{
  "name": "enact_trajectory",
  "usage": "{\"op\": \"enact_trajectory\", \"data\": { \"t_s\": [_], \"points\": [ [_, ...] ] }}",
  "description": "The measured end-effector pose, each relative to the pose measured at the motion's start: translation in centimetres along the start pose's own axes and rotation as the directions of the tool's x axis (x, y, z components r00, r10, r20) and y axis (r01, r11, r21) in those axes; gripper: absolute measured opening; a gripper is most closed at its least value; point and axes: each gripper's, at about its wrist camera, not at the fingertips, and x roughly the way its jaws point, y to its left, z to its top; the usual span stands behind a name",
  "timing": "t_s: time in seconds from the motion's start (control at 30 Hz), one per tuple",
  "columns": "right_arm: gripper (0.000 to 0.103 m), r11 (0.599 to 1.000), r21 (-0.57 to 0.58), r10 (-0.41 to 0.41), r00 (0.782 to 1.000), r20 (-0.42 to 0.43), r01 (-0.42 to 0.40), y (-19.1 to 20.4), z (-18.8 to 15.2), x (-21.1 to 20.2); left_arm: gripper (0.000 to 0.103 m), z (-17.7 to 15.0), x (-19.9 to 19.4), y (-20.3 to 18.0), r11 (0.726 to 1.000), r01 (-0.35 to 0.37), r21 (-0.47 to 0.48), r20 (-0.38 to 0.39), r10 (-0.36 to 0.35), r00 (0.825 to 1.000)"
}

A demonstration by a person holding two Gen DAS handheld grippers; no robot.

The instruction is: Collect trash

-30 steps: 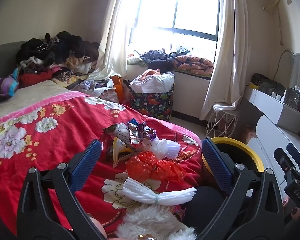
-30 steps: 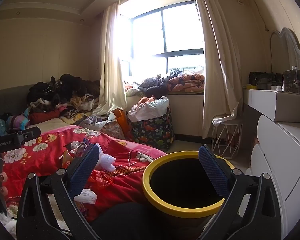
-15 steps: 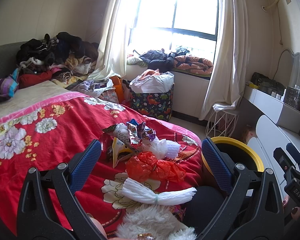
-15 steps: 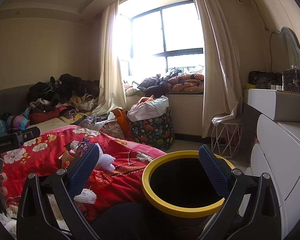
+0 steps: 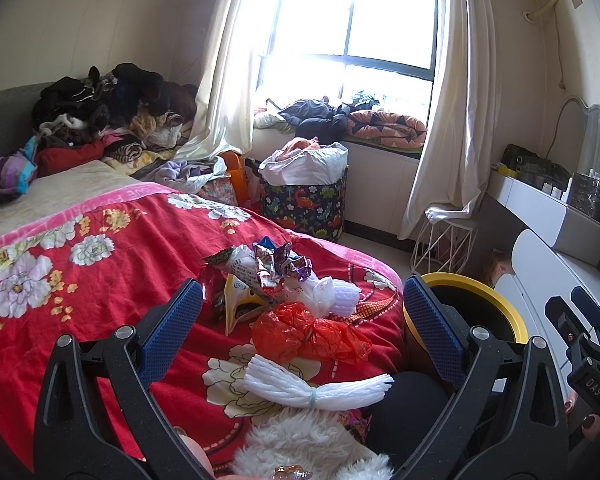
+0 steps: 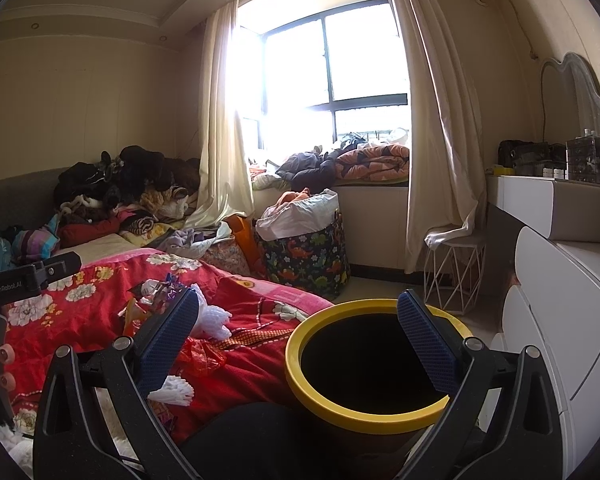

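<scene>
Litter heaped together on the red floral bedspread [image 5: 100,280]: orange plastic bag [image 5: 308,332], white foam netting [image 5: 312,388], crumpled wrappers [image 5: 280,268], probably gathered for quick binning. Yellow-rimmed bin [image 6: 364,420] just beside the bed. Left gripper [image 5: 300,320] held above the heap, jaws wide, empty; right gripper [image 6: 296,336] over the bin, likewise.

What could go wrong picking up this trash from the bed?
The orange bag is thin and crumpled, so the open left gripper might pinch the red blanket with it. The wrappers lie tangled together and may scatter when lifted. The bin stands off the bed's edge, so a loose piece could fall short.
</scene>
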Motion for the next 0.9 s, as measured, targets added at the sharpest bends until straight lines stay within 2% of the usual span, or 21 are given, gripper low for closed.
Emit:
{"op": "enact_trajectory", "data": {
  "t_s": [0.3, 0.9],
  "points": [
    [0.097, 1.000, -0.005, 0.011, 1.000, -0.021, -0.011, -0.1, -0.8, 0.4, 0.092, 0.0, 0.0, 0.1, 1.000, -0.001, 0.000, 0.000, 0.001, 1.000],
    [0.097, 0.994, -0.042, 0.098, 0.991, -0.094, -0.102, 1.9, -0.5, 1.9, 0.092, -0.3, 0.0, 0.3, 1.000, -0.011, -0.019, -0.008, 0.011, 1.000]
  ]
}}
